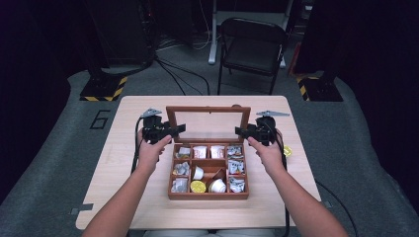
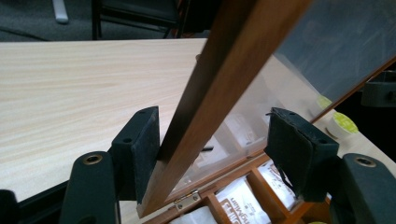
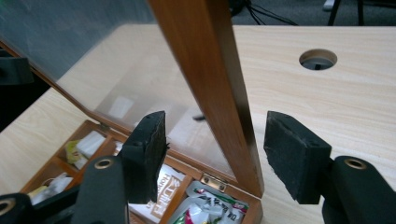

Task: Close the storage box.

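A wooden compartment box [image 1: 208, 195] sits mid-table, holding sachets and small cups. Its glass-paned lid [image 1: 208, 109] stands raised, nearly upright. My left gripper [image 1: 178, 131] reaches in from the left and straddles the lid's left side rail [image 2: 224, 70]. One pad [image 2: 144, 149] rests against the wood while the other pad [image 2: 292, 144] stands well off it, so my left gripper [image 2: 212, 126] is open. My right gripper [image 1: 239, 131] straddles the lid's right side rail [image 3: 205, 70]. There are gaps on both sides of that rail, so my right gripper [image 3: 215, 123] is open too.
A small yellow-lidded cup [image 1: 287, 151] lies on the table [image 1: 128, 163] right of the box. A round cable hole [image 3: 317, 59] is cut in the tabletop behind the lid. A folding chair [image 1: 252, 44] stands beyond the table's far edge.
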### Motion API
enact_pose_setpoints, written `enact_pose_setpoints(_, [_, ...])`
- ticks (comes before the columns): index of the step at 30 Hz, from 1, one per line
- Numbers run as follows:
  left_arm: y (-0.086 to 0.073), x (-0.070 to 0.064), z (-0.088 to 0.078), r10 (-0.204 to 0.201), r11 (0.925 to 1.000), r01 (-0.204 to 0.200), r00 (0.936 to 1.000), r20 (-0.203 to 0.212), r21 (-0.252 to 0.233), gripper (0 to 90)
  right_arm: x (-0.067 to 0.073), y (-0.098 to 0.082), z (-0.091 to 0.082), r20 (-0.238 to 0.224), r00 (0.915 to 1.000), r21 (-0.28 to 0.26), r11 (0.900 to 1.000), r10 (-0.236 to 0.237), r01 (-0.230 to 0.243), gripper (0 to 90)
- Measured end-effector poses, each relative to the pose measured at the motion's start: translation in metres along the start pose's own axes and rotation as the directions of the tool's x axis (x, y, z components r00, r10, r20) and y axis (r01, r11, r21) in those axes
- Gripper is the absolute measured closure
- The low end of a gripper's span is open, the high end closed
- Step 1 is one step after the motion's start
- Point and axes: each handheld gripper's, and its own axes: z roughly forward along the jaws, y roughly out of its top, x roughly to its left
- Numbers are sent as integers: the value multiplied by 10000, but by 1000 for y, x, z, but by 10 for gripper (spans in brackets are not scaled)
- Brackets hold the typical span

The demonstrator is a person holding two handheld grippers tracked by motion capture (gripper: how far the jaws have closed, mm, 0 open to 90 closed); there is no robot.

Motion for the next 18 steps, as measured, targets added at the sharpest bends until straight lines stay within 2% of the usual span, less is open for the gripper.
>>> enact_pose_setpoints(2, [1, -3, -4, 43, 10000, -43, 9999, 136, -44, 340, 3, 1, -6, -37, 9999, -133, 9998, -161, 160, 389])
enact_pose_setpoints(6, [1, -7, -9, 224, 9997, -224, 9996, 157, -6, 333, 7, 1, -13, -135, 9996, -292, 9992, -267, 263, 390])
enact_pose_setpoints(8, [0, -10, -13, 381, 9992, -383, 9991, 186, 141, 331, 10, 0, -19, -242, 9993, -359, 9990, -285, 276, 402])
enact_pose_setpoints(11, [-4, -12, -19, 432, 9991, -432, 9986, 305, -10, 332, 13, -1, -26, -377, 9983, -359, 9984, -454, 441, 425])
enact_pose_setpoints(13, [-9, -14, -26, 407, 9992, -407, 9984, 394, 9, 331, 18, -2, -32, -322, 9962, -293, 9964, -809, 800, 433])
enact_pose_setpoints(14, [-9, -14, -26, 407, 9992, -407, 9984, 394, 9, 331, 18, -2, -32, -322, 9962, -293, 9964, -809, 800, 433])
enact_pose_setpoints(15, [-10, -16, -28, 551, 9985, -554, 9979, 349, 55, 332, 21, -5, -35, -254, 9930, -162, 9932, -1157, 1153, 434])
enact_pose_setpoints(16, [-11, -17, -29, 651, 9978, -655, 9973, 350, 94, 332, 21, -5, -35, -254, 9930, -162, 9932, -1157, 1153, 434])
enact_pose_setpoints(17, [-14, -20, -33, 893, 9958, -899, 9955, 331, 149, 331, 25, -7, -39, -199, 9891, -79, 9893, -1459, 1458, 433])
enact_pose_setpoints(18, [-14, -20, -33, 893, 9958, -899, 9955, 331, 149, 331, 26, -8, -40, -211, 9874, -81, 9876, -1568, 1567, 433])
